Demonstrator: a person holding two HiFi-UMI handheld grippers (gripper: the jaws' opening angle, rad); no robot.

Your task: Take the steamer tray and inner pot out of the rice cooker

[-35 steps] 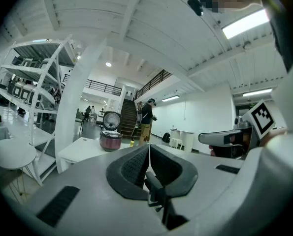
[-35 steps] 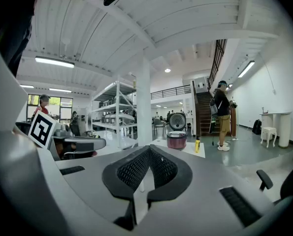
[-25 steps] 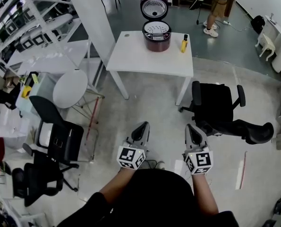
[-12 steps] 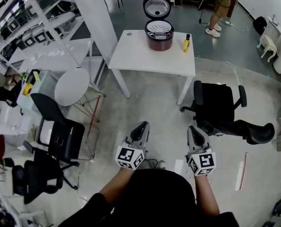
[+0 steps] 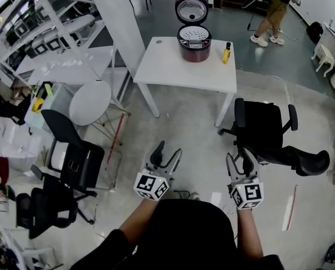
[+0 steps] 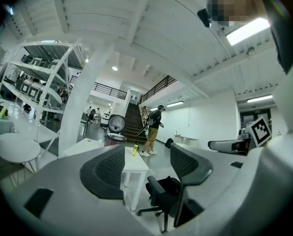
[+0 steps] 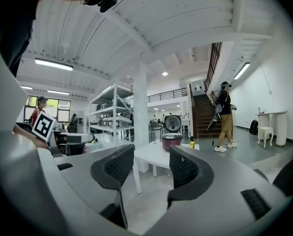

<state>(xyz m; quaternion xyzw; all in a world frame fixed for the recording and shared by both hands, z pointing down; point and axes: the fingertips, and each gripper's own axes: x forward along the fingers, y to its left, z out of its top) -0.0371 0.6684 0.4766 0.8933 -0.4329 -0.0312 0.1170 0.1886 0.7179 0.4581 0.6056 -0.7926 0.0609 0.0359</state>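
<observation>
Far ahead of both claws, a white rectangular desk (image 5: 167,69) carries the rice cooker (image 5: 193,46). The cooker is a squat, round, dark-red body, and its domed lid (image 5: 190,9) is swung up and back, leaving the inside open to reach. The steamer tray (image 5: 193,34) sits in the cooker's mouth, a pale metal disc dotted with holes. The inner pot cannot be seen. It presumably lies beneath the tray, so the tray would have to come out first. A slim yellow bottle (image 5: 226,53) stands upright on the desk just right of the cooker.

The left claw (image 5: 168,149) and the right claw (image 5: 239,155) are held side by side in front of the person's chest. They point roughly level toward the desk and are well apart from it. Both are opening, jaws spreading wide, and nothing sits between either pair: each gripper view shows only floor and distant furniture in the gap. That reads as readying for the approach, with tray and pot untouched by the look of it. The pads (image 7: 117,167) are dark, curved and mesh-textured, set in smooth grey plastic.

A black office chair (image 5: 260,131) with padded arms stands ahead of the right claw, between it and the desk's right end, and may need stepping round. The floor (image 5: 184,122) is smooth grey concrete.
</observation>
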